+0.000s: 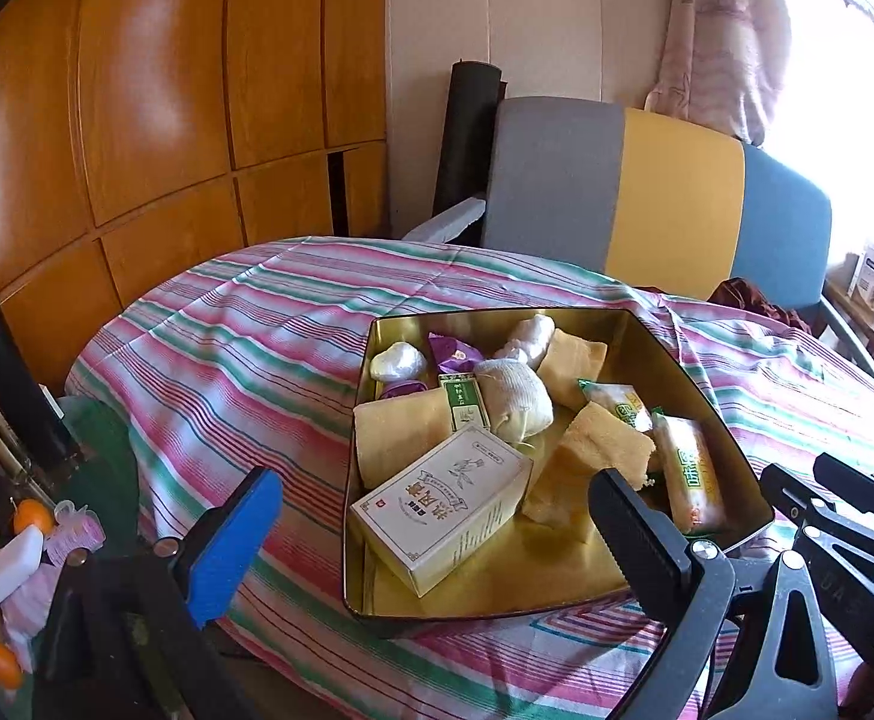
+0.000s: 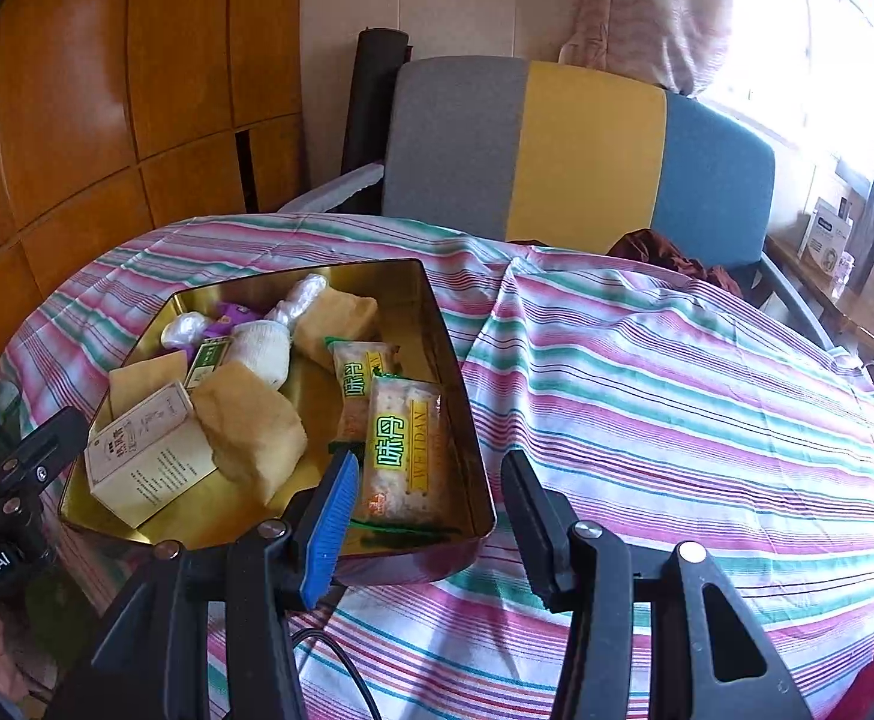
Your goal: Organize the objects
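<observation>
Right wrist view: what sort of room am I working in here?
Most likely a lived-in room at home, not a lab. A striped cloth covers the table, wooden cupboard doors line the wall, and a grey, yellow and blue chair stands by a curtained window.

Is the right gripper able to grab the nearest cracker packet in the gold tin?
Probably yes. The right gripper has open, empty jaws just above the clear cracker packet, which lies uncovered by the gold metal tin's near wall.
</observation>
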A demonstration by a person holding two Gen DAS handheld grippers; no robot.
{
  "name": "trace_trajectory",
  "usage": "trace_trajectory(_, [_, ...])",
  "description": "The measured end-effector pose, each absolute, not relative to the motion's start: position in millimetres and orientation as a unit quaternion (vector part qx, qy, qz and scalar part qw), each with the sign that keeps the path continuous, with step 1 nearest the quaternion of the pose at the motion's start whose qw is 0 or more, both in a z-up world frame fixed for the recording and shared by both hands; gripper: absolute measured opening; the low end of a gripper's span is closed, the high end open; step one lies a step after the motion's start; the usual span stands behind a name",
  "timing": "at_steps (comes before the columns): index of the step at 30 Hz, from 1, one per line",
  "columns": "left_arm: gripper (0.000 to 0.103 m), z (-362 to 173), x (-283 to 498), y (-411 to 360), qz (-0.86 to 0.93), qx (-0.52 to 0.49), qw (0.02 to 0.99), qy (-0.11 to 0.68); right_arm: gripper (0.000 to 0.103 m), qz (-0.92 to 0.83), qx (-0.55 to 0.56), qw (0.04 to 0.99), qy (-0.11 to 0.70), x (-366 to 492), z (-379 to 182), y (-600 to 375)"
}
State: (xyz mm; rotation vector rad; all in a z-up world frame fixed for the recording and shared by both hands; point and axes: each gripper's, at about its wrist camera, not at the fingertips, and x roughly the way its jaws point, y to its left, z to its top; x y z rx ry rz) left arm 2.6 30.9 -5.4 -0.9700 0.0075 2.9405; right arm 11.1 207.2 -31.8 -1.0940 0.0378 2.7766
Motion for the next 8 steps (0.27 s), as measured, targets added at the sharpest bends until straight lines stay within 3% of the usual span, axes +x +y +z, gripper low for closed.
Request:
trace_trajectory(5, [0.099,-7.9,1.9,30.5,0.949,-0.313,0.023,0.003,0.050,0.925,-0.372,0.078,0.013,7.4,-32.8,204.0])
trace_trajectory(8, [0.103,-8.8,-0.5,27.1,0.947,-0.320,0.020,-0.003,0.050,0.925,-0.372,0.079,0.012,5.6,-30.2,201.3])
